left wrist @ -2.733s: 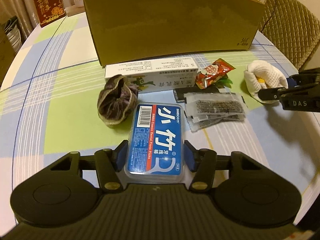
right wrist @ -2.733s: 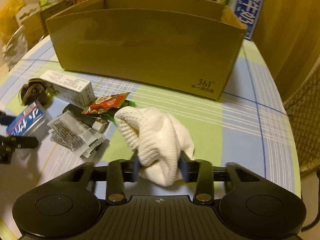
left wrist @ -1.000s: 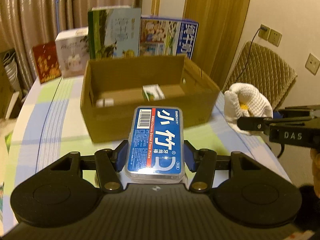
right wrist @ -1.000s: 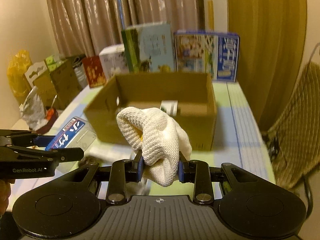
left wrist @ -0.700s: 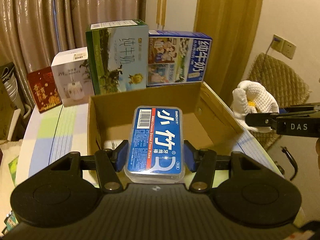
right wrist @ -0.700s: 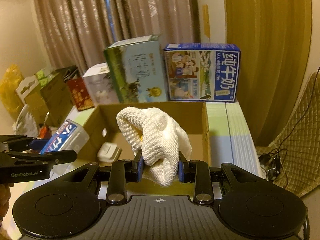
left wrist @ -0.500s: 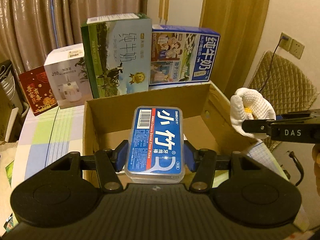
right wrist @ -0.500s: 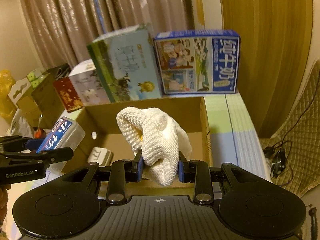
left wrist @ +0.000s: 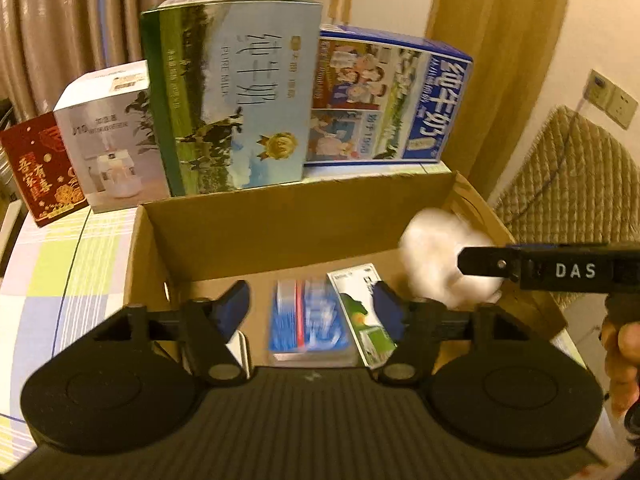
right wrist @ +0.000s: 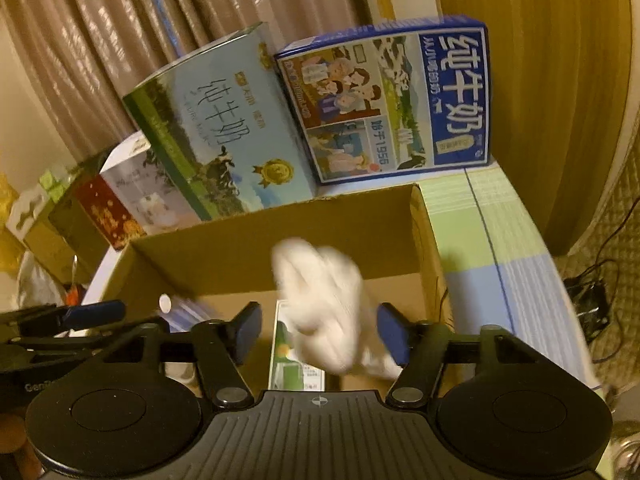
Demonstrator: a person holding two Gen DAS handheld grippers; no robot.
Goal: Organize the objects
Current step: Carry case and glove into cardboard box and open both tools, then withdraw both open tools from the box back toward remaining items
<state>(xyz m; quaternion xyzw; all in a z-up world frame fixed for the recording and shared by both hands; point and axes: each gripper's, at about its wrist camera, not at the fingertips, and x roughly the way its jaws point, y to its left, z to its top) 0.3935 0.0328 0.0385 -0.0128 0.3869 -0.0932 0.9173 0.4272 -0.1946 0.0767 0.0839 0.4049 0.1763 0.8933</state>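
Note:
Both grippers hover over an open cardboard box (left wrist: pixel 280 224) (right wrist: pixel 240 256). My left gripper (left wrist: pixel 312 310) is open; the blue dental floss case (left wrist: pixel 308 324) is blurred below its fingers, free of them, inside the box. My right gripper (right wrist: pixel 320 326) is open too, and the white knitted cloth (right wrist: pixel 324 312) is blurred between its spread fingers without being held. In the left wrist view the same cloth (left wrist: pixel 440 264) shows beside the right gripper's finger (left wrist: pixel 520 266). A green-and-white carton (left wrist: pixel 364 312) (right wrist: pixel 296 364) lies on the box floor.
Milk cartons (left wrist: pixel 236 100) (left wrist: pixel 384 100), a white appliance box (left wrist: pixel 108 136) and a red packet (left wrist: pixel 40 168) stand behind the box on a checked tablecloth (left wrist: pixel 60 264). A quilted chair (left wrist: pixel 568 184) is at the right. A person's hand (left wrist: pixel 620 344) holds the right gripper.
Both grippers opened over the box. The floss case left the left fingers and the white cloth left the right fingers; both are falling into the box.

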